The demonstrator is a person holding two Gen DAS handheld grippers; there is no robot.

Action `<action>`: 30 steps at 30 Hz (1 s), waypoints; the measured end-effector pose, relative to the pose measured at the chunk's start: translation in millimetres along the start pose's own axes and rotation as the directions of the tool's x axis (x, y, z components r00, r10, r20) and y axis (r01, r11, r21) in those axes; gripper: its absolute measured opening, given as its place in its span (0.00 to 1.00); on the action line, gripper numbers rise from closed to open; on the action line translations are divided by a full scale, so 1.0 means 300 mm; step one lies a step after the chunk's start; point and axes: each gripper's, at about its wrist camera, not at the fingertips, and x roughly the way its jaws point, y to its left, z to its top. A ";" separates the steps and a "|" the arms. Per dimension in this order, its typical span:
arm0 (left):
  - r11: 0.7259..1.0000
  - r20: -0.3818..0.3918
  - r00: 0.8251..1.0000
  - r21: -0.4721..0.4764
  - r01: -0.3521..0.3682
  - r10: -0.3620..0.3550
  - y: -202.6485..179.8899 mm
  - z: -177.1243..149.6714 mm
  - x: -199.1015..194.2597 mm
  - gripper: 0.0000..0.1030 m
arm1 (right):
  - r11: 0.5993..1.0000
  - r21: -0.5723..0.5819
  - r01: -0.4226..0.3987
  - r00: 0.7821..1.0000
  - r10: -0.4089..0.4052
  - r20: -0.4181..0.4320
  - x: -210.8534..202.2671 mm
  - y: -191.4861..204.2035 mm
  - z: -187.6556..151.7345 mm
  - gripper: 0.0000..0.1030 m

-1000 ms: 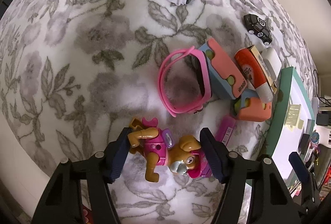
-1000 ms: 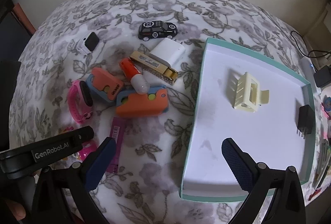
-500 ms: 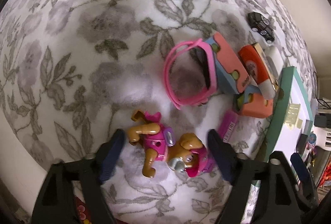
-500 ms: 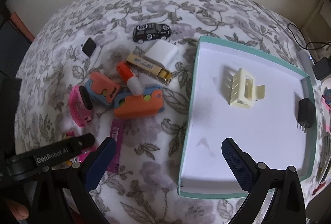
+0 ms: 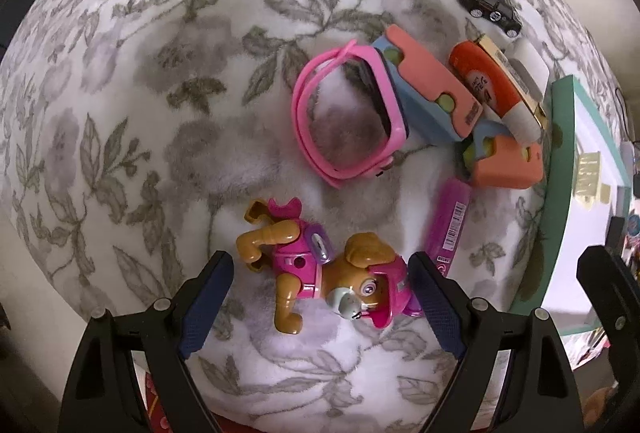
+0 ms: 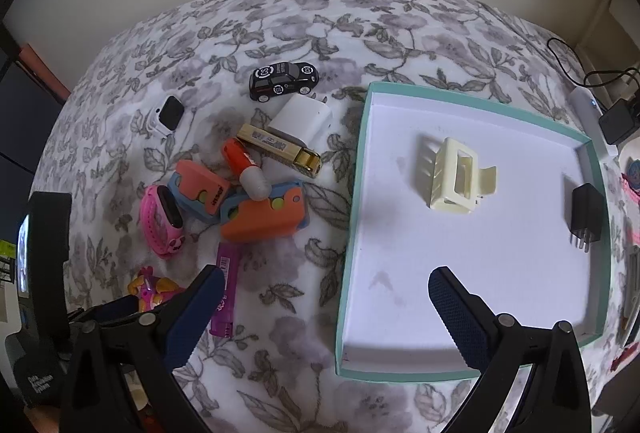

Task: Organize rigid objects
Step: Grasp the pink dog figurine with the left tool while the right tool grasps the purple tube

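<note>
Left gripper is spread around the pup; its torso should be squeezed, tray at three o'clock. Right gripper is held apart.

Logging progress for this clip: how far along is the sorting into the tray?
Early. Done: only the cream hair clip and black plug lie in the teal tray. In hand: nothing yet; the open left gripper straddles the puppy toy. Left: watches, car, charger and the rest on the blanket.
</note>
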 end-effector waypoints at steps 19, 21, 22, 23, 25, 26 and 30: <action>0.939 0.179 0.984 -0.338 0.068 -0.007 0.207 0.022 -0.153 0.78 | 0.992 -0.102 -0.074 0.997 0.069 -0.046 0.103 0.145 -0.026 0.99; 0.927 0.187 0.982 -0.363 0.090 -0.023 0.215 0.023 -0.156 0.78 | 0.991 -0.114 -0.074 0.996 0.068 -0.055 0.129 0.165 -0.030 0.96; 0.923 0.192 0.981 -0.371 0.100 -0.029 0.211 0.023 -0.157 0.78 | 0.990 -0.118 -0.075 0.996 0.068 -0.061 0.140 0.172 -0.034 0.95; 0.922 0.195 0.980 -0.374 0.105 -0.032 0.209 0.028 -0.160 0.78 | 0.990 -0.124 -0.072 0.996 0.064 -0.068 0.152 0.179 -0.036 0.94; 0.921 0.199 0.979 -0.373 0.113 -0.039 0.209 0.029 -0.158 0.78 | 0.988 -0.138 -0.068 0.995 0.058 -0.080 0.176 0.196 -0.043 0.89; 0.921 0.200 0.979 -0.370 0.118 -0.045 0.217 0.027 -0.159 0.78 | 0.987 -0.143 -0.066 0.995 0.054 -0.085 0.186 0.203 -0.043 0.85; 0.923 0.193 0.979 -0.362 0.132 -0.064 0.233 0.022 -0.171 0.78 | 0.986 -0.158 -0.048 0.995 0.034 -0.089 0.223 0.226 -0.045 0.71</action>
